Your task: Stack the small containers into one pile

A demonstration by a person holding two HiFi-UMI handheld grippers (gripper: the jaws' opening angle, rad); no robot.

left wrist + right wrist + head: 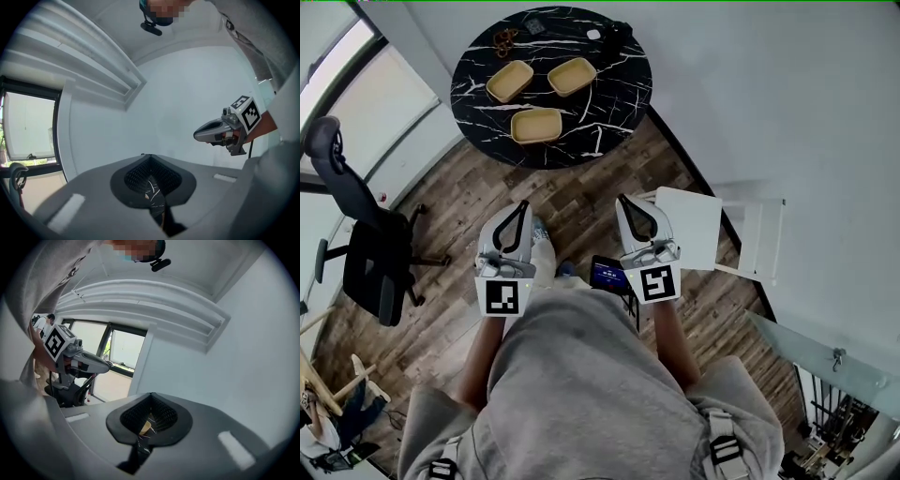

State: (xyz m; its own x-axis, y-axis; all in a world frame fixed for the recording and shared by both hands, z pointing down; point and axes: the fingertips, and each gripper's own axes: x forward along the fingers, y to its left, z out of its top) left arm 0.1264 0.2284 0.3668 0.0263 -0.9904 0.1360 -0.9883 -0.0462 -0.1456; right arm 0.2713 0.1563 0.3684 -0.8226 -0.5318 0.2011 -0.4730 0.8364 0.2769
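With jaws clenched on nothing, the left gripper (521, 210) and right gripper (628, 204) hang near the body, well apart from three shallow tan rounded-rectangular containers (510, 81) (572, 76) (536, 125) lying separately on the far round black marbled worktop (623, 89), seemingly light, stiff, best pinched by a rim.

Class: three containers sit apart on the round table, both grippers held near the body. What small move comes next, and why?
Probably move forward to the table and open the right gripper above the near container. It and the two far containers lie apart, unstacked; the left gripper and right gripper are shut, empty, short of the table.
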